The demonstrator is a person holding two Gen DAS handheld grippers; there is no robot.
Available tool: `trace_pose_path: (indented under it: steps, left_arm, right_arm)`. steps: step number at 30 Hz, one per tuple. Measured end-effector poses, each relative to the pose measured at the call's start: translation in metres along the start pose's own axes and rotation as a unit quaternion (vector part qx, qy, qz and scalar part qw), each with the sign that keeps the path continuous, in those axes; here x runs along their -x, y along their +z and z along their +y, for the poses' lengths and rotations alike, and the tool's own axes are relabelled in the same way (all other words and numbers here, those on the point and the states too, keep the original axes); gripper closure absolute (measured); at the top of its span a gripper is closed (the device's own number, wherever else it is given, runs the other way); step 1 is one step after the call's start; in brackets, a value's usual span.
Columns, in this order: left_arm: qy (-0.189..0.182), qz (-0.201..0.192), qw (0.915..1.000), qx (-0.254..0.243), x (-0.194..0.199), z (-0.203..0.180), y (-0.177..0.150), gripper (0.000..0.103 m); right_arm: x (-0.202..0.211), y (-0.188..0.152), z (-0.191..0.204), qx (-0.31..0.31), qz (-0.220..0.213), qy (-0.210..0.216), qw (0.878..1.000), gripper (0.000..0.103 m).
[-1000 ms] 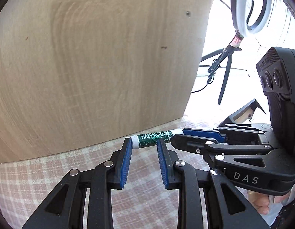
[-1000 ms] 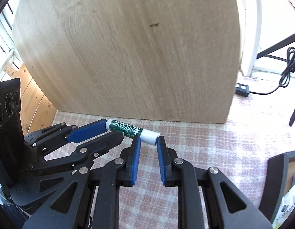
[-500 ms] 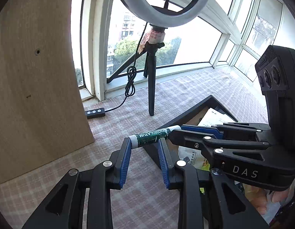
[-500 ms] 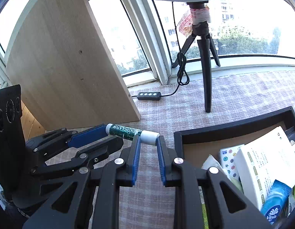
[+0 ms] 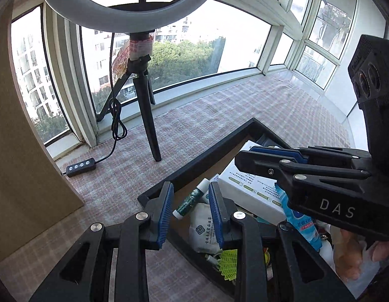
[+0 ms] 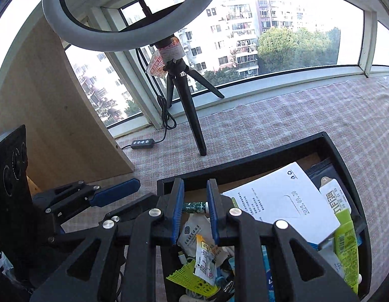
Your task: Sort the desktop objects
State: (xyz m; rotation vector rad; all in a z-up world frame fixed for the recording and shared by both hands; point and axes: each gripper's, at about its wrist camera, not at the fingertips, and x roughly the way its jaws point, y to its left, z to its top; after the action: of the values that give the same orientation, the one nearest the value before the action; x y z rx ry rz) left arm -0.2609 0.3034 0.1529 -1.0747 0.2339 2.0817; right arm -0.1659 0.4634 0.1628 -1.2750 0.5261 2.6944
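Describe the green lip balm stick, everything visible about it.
The lip balm stick is a slim green tube with white print and white ends. It lies tilted inside the black tray, near its corner, resting on a white packet. Neither open claw, left or right, grips it.

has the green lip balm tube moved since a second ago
Yes. The lip balm tube has left both grippers and now lies in the black tray; before, it was held above the checked cloth by the wooden board.

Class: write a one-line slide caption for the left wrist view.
Open left gripper above the green lip balm tube lying in the black tray.
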Motion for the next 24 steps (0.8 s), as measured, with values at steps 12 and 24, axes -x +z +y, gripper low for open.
trace_pose_path:
  steps: [12, 24]
  left_arm:
    - [0.038, 0.004, 0.9991, 0.021, 0.032, 0.016, -0.013, 0.077]
    - [0.099, -0.006, 0.9945, 0.032, 0.104, 0.011, -0.036, 0.064]
  right_arm:
    - [0.007, -0.008, 0.007, 0.001, 0.009, 0.003, 1.000, 0.084]
    - [0.046, -0.020, 0.043, 0.032, 0.013, 0.018, 0.999, 0.077]
